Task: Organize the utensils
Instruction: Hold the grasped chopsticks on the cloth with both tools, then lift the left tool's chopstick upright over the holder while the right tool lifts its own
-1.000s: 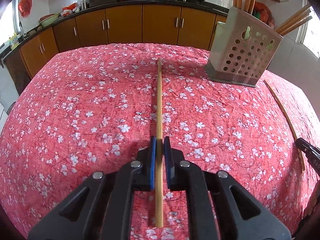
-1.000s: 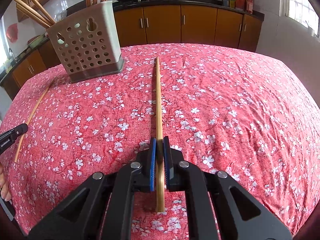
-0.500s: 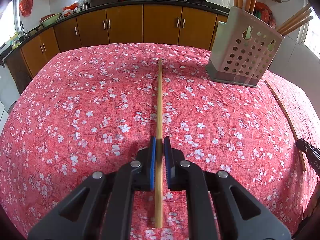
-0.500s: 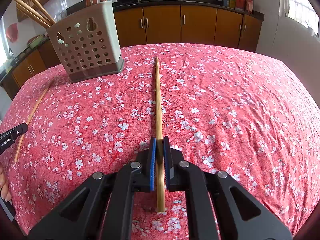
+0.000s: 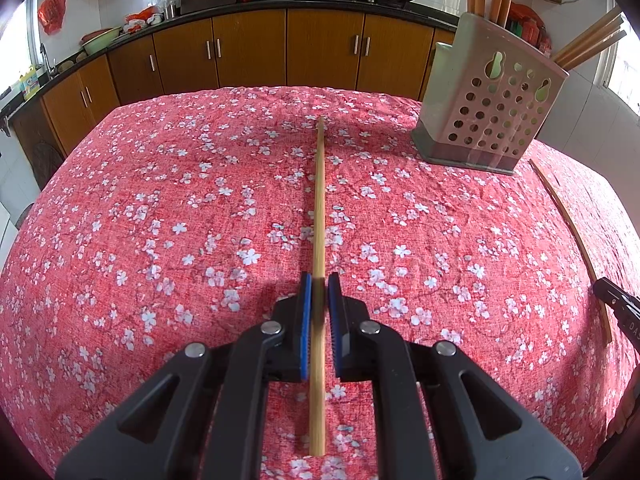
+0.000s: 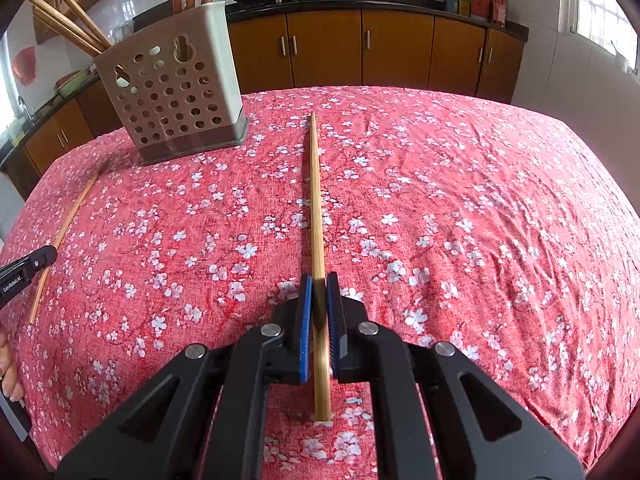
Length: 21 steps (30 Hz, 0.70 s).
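My left gripper [image 5: 319,284] is shut on a bamboo chopstick [image 5: 320,200] that runs straight ahead, low over the red floral tablecloth [image 5: 160,220]. My right gripper [image 6: 319,282] is shut on a second chopstick [image 6: 315,192], also pointing away from me. A perforated beige utensil holder [image 5: 492,120] stands at the far right in the left wrist view and at the far left [image 6: 172,96] in the right wrist view. Several chopsticks stick out of its top. Each view shows the other chopstick [image 5: 572,240] [image 6: 64,236] at its edge. Whether the chopstick tips touch the cloth I cannot tell.
Wooden kitchen cabinets [image 5: 320,52] under a dark counter with pans line the far wall beyond the table. A person's fingers [image 6: 8,376] show at the left edge of the right wrist view. The tablecloth [image 6: 480,220] is wrinkled on the right.
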### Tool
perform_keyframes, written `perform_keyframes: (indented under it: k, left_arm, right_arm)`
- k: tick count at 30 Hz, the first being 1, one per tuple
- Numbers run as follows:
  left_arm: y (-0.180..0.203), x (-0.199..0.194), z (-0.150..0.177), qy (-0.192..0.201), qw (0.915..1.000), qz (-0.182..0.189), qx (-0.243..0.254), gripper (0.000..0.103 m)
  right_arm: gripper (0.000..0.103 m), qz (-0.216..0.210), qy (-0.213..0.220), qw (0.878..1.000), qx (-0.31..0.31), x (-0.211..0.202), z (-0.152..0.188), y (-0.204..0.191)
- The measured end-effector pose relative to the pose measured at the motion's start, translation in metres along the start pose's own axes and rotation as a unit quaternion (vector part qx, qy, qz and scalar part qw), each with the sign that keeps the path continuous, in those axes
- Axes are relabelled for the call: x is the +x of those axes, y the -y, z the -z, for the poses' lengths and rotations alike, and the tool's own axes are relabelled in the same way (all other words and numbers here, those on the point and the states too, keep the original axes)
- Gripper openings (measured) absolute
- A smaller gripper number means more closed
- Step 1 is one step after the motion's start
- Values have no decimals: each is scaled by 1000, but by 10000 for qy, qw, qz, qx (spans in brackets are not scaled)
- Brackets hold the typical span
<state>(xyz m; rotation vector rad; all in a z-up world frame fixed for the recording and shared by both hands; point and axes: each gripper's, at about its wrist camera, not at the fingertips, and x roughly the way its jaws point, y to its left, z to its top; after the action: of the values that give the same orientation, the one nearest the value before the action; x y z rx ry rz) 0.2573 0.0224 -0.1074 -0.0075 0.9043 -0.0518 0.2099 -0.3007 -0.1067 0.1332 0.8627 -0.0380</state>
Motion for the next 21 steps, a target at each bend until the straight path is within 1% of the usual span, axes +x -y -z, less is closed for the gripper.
perform_keyframes:
  k: [16, 21]
  left_arm:
    - [5, -5, 5, -2, 9998, -111, 142, 11]
    - [6, -8, 7, -31, 9996, -99, 246, 8]
  right_arm:
    - [8, -20, -1, 10000, -32, -3, 1, 1]
    - [8, -20, -1, 10000, -59, -5, 1, 1]
